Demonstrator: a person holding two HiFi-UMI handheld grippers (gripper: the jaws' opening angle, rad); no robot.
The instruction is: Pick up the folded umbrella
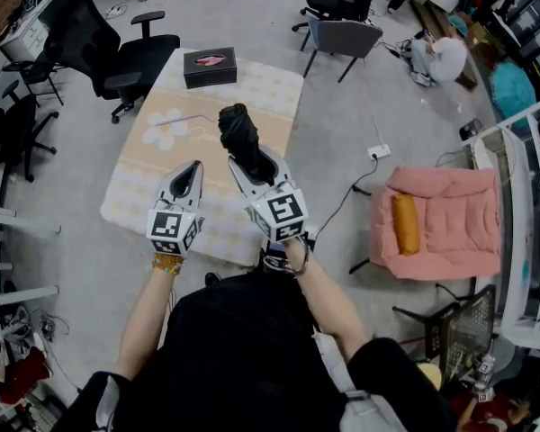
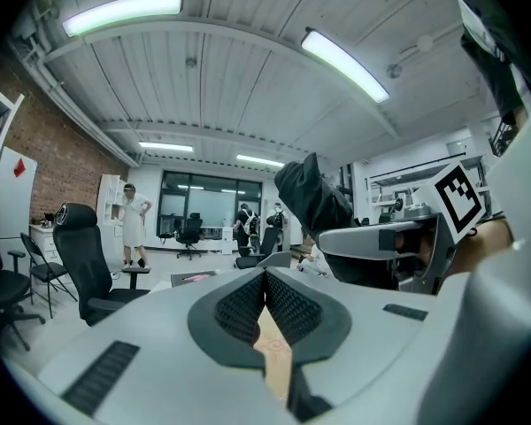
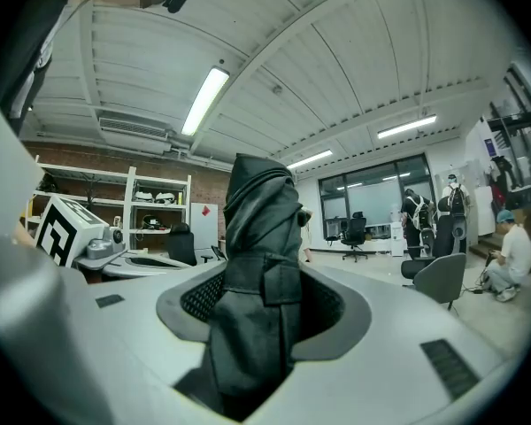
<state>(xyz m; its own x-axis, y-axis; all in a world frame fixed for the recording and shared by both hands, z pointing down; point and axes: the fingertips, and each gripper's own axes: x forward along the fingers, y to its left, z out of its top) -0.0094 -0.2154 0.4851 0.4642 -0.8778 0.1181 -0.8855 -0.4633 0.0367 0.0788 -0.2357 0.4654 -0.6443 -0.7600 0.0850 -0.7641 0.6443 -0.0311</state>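
While right gripper (image 1: 252,163) clamps umbrella (image 1: 237,126), box (image 1: 210,67) beyond

left tongs (image 1: 195,169) closed; right tongs (image 1: 252,165) tight on folded umbrella (image 1: 238,133)

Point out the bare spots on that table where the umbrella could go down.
Bare: the table cloth between the tissue box and the umbrella, and its left strip beside the left gripper. Crowded: the far end at the box, the near edge around the right gripper.
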